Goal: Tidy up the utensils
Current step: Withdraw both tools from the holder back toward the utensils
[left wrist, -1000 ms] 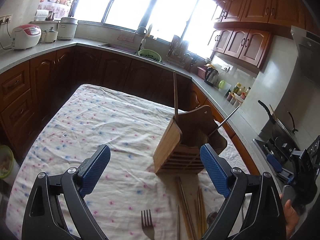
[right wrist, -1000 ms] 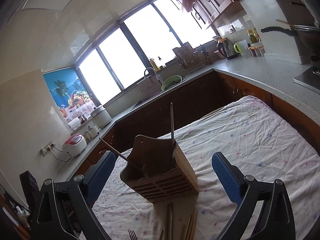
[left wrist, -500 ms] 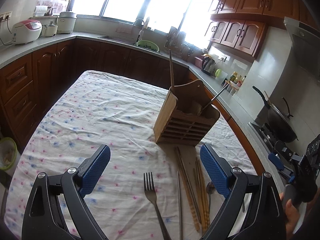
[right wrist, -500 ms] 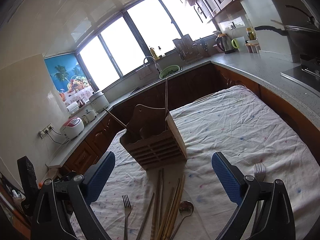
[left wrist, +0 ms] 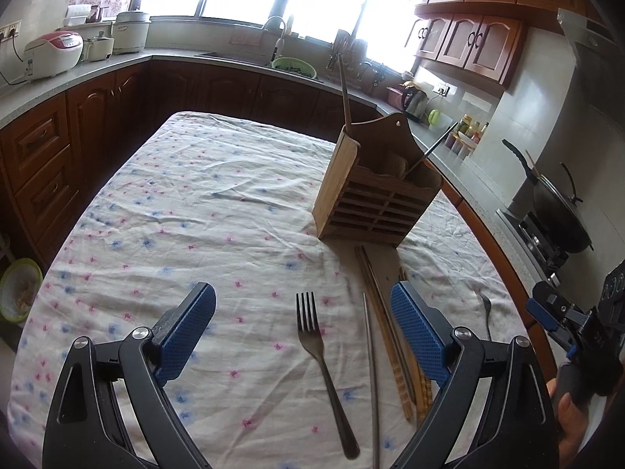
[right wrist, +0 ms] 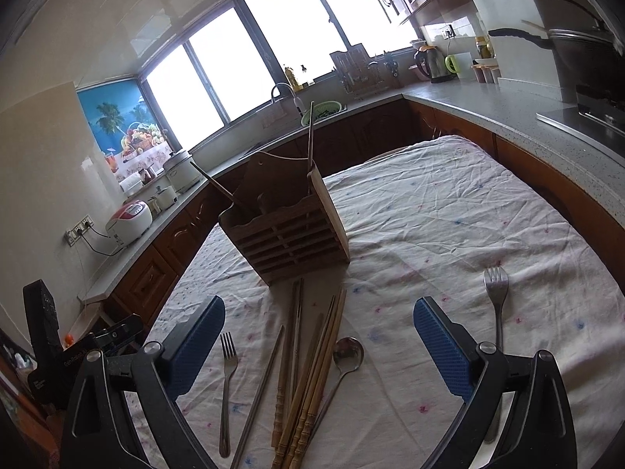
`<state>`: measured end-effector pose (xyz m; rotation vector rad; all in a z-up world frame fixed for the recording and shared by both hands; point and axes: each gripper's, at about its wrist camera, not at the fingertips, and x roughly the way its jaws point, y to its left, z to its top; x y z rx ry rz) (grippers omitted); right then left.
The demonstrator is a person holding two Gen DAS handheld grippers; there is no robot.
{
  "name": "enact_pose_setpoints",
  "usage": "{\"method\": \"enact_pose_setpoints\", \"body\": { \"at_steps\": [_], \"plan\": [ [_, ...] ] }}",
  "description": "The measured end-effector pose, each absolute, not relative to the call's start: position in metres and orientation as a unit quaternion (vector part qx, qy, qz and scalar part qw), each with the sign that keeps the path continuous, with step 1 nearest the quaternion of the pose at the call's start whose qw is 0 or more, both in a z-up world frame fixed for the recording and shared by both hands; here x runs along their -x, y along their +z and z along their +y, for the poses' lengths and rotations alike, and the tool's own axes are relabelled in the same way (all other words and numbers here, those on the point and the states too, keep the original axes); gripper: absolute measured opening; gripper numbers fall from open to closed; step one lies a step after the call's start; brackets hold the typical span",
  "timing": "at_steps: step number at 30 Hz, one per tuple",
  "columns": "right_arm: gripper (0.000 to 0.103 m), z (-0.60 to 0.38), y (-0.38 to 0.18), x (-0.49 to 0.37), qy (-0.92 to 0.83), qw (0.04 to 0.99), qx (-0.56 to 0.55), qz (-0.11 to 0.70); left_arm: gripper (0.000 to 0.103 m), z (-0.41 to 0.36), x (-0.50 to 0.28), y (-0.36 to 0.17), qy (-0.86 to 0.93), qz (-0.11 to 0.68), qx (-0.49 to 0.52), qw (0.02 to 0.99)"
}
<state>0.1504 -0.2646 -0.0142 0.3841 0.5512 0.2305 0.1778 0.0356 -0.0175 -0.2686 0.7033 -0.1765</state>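
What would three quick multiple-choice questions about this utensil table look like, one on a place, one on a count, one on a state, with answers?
1. Where does the spoon lie?
A. Inside the wooden holder
B. On the cloth, just right of the chopstick bundle
C. On the counter by the kettle

2. How many forks lie on the tablecloth in the right wrist view?
A. Two
B. None
C. Four

3. What state are the right tongs in?
A. Shut on a fork
B. Shut on chopsticks
C. Open, holding nothing

Answers:
1. B, its bowl rests on the tablecloth beside the wooden chopsticks, in front of the wooden holder.
2. A, one fork lies left of the bundle, and another fork lies far right.
3. C, both blue pads stand wide apart with nothing between them; the left tongs gape the same way.
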Motion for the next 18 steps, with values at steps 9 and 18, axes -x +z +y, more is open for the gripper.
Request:
{"method": "enact_pose_setpoints", "body": {
  "at_steps": [9, 18],
  "plan": [
    [0.098, -0.257, -0.023, -0.159, 0.111, 0.936, -0.175, 0.285, 0.093, 0.031, -0.188, -0.033, -0.084, 0.365, 0.122, 0.919],
    [0.075, -0.254, -0.035, -0.174, 0.105, 0.930, -0.171, 0.309, 0.093, 0.021, -0.201, -0.043, -0.088, 0.384, 0.106, 0.913]
  ]
}}
